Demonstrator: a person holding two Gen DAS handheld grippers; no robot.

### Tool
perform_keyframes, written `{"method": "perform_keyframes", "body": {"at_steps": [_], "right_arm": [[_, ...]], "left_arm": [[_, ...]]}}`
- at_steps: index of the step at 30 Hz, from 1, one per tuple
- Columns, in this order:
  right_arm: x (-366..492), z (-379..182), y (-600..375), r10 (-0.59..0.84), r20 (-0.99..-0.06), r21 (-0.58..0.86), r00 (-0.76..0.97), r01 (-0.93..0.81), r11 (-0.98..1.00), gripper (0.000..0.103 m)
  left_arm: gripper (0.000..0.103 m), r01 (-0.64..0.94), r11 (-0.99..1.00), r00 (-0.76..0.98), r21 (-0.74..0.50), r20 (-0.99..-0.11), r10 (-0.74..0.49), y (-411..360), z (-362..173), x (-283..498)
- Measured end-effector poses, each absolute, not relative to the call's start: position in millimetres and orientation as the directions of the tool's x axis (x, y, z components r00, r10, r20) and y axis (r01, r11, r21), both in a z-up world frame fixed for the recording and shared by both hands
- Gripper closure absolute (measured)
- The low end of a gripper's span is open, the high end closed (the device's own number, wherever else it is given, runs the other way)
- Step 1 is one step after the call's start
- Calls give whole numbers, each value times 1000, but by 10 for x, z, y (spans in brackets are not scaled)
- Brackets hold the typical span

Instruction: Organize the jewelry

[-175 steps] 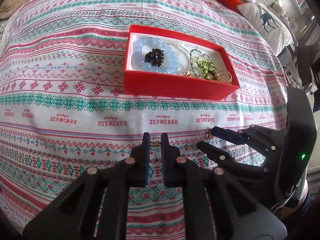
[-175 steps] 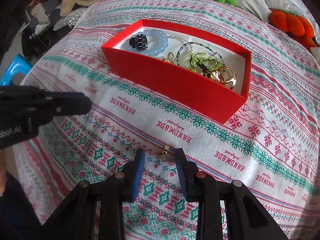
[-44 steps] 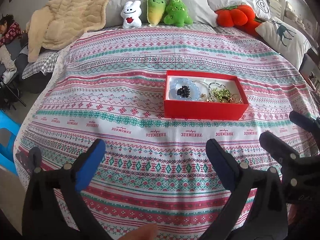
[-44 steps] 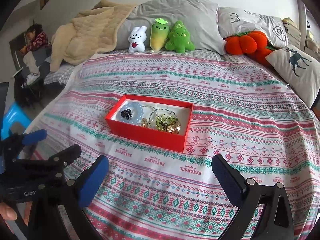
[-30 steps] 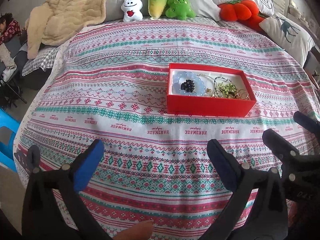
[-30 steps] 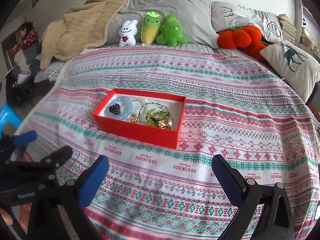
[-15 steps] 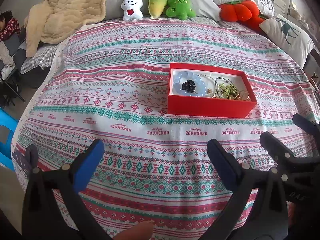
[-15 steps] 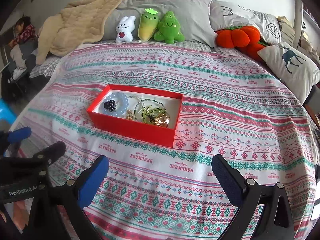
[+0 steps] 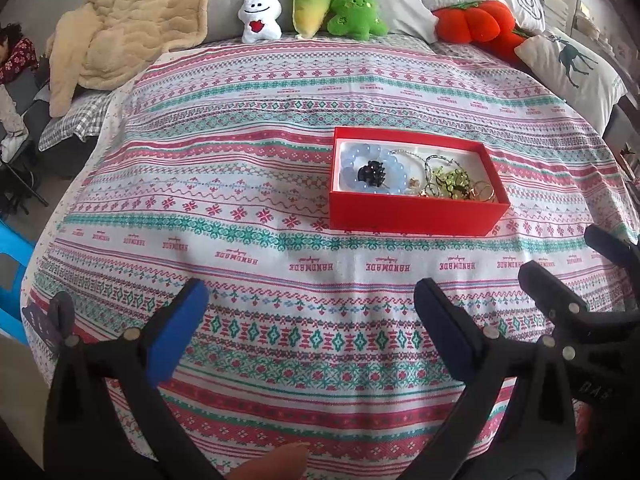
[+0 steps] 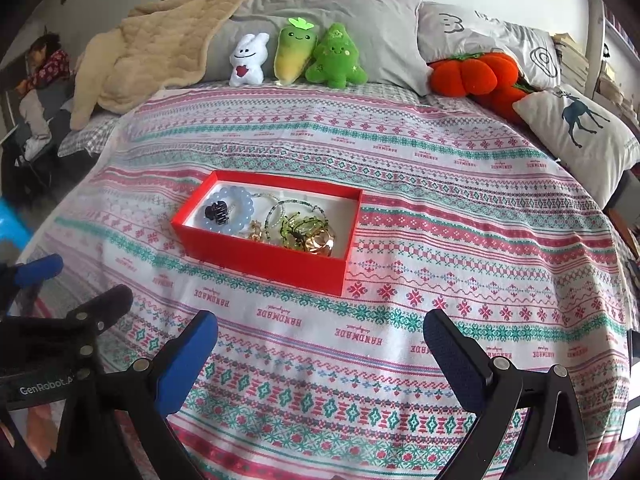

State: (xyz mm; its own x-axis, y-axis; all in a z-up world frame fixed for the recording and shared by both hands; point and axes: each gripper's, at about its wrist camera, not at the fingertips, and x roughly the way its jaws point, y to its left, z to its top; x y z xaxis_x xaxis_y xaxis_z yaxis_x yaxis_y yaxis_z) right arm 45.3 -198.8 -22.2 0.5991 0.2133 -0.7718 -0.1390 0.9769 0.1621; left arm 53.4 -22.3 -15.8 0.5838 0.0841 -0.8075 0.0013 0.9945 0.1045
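Observation:
A red jewelry box (image 9: 412,216) sits on the patterned bedspread and also shows in the right wrist view (image 10: 260,254). Inside it lie a pale blue bead bracelet (image 9: 380,170) with a black hair claw (image 9: 371,171), green bead strands (image 9: 450,180) and gold rings (image 10: 318,243). My left gripper (image 9: 308,320) is wide open and empty, well short of the box. My right gripper (image 10: 320,344) is wide open and empty too, near the bed's front edge. Each gripper shows in the other's view, the right one (image 9: 580,280) and the left one (image 10: 68,292).
Plush toys (image 10: 296,56) stand in a row by grey pillows at the headboard. An orange pumpkin cushion (image 10: 476,74) and a deer pillow (image 10: 580,132) lie at the right. A beige blanket (image 9: 132,28) is heaped at the back left. A blue stool (image 9: 12,264) stands left of the bed.
Both grippers have opened wide and pulled back from the bedspread, so the whole bed shows. Over the last second the views barely shift.

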Motion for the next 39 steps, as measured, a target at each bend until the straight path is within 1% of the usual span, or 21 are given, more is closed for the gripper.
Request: {"method": "perform_keyframes", "body": {"at_steps": [39], "right_arm": [[472,-234,-2010,208,-780,154,590,-141,978,0]], "left_arm": [[1,12,994,587,105,-806,78,-253,-178,517]]}}
